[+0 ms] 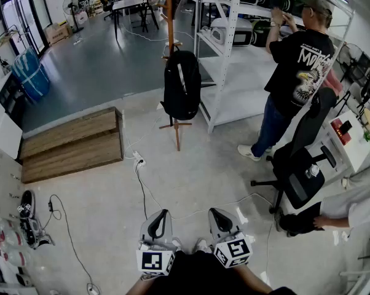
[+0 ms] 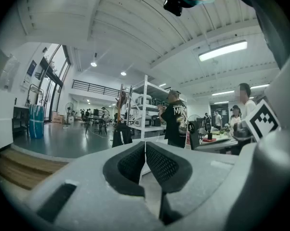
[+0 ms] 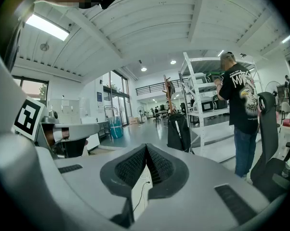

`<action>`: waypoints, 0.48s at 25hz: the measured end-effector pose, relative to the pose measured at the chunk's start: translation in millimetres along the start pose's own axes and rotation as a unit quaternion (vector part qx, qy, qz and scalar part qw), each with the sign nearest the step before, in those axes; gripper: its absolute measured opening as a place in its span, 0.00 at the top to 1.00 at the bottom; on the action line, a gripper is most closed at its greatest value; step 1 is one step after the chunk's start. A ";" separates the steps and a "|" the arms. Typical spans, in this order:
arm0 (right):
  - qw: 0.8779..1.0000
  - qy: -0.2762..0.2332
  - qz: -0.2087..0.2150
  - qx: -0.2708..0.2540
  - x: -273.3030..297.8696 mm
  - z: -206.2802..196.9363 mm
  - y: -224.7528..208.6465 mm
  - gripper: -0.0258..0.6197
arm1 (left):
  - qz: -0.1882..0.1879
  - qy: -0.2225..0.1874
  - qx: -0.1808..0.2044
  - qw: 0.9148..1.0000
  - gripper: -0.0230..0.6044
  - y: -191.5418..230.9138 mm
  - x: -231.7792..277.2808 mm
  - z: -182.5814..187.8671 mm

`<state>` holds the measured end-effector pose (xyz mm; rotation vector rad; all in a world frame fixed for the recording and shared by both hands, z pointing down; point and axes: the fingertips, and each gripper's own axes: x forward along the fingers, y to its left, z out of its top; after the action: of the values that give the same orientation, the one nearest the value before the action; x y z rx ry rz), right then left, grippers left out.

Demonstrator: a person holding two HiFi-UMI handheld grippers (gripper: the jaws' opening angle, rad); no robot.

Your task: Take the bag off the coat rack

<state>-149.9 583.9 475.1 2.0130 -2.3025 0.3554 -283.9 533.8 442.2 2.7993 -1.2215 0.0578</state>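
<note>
A black backpack (image 1: 181, 85) hangs on a wooden coat rack (image 1: 170, 17) across the room, well ahead of me. The same backpack (image 2: 121, 135) shows small and distant in the left gripper view, and larger as the backpack (image 3: 178, 133) in the right gripper view, on the coat rack (image 3: 169, 91). My left gripper (image 1: 158, 217) and right gripper (image 1: 219, 214) are held side by side close to my body at the bottom of the head view. Both are shut with nothing between their pads, far from the bag.
A white metal shelf unit (image 1: 234, 48) stands right of the rack, with a person in a black T-shirt (image 1: 295, 78) reaching into it. A black office chair (image 1: 302, 158) sits at right. A low wooden platform (image 1: 71, 143) lies at left; cables (image 1: 142, 183) run across the floor.
</note>
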 end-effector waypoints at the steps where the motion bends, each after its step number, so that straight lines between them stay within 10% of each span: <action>1: 1.000 0.001 0.001 0.000 0.8 0.1 1.0 0.94 | 0.000 0.001 0.000 1.000 0.93 1.1 0.2 -0.5; 12: 1.000 0.008 0.005 -0.005 9.4 2.3 13.4 0.94 | -0.003 -0.001 -0.003 1.000 0.93 12.8 -0.9 3.0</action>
<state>-164.2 575.8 473.0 1.9858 -2.3010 0.3586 -293.8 525.5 439.9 2.7988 -1.2124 0.0497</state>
